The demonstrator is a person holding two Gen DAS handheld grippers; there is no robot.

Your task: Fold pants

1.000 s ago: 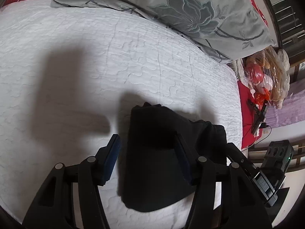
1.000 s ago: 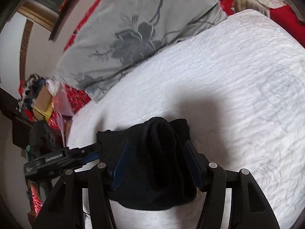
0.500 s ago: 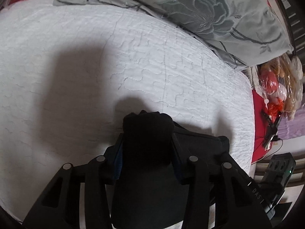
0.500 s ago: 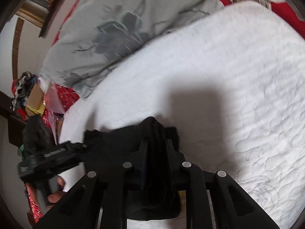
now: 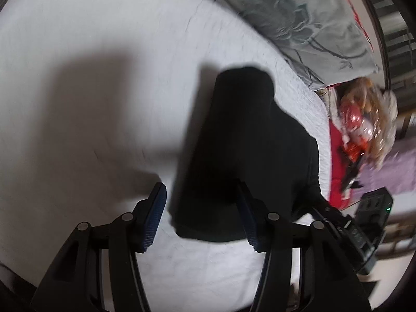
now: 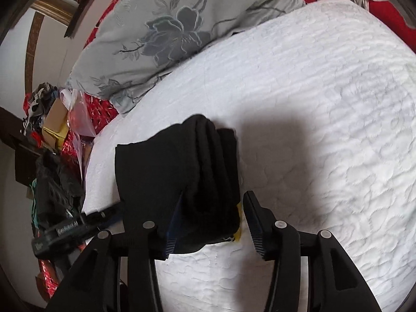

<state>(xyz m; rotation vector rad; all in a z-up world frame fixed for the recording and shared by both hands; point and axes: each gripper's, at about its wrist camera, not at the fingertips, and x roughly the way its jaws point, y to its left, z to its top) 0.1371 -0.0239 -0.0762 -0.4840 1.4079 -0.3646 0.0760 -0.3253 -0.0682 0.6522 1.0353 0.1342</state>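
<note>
Nearest the left wrist camera, the left gripper [image 5: 200, 215] has its blue-padded fingers spread apart, one on each side of the near end of the black pants [image 5: 241, 153], neither pad pressing the cloth. The picture is smeared by motion, so fine contact is hard to judge.

In the right wrist view the right gripper [image 6: 212, 221] is likewise spread. Its left finger lies against or partly under the thick folded edge, and its right finger stands clear on the quilt. A small yellow tag [image 6: 238, 234] peeks out at the bundle's near corner.

The pants lie as a compact folded stack on the white quilted bed [image 6: 325, 104], near its edge, several layers showing along the ridge. With both grippers slack around a bundle lying flat, the fold looks essentially finished. The spread fingers suit letting go without dragging the layers askew.

Farther off, a grey flowered pillow [image 6: 182, 26] leans at the head of the bed. Beyond the mattress edge sit red bedding [image 5: 338, 156] and bedside clutter.
</note>
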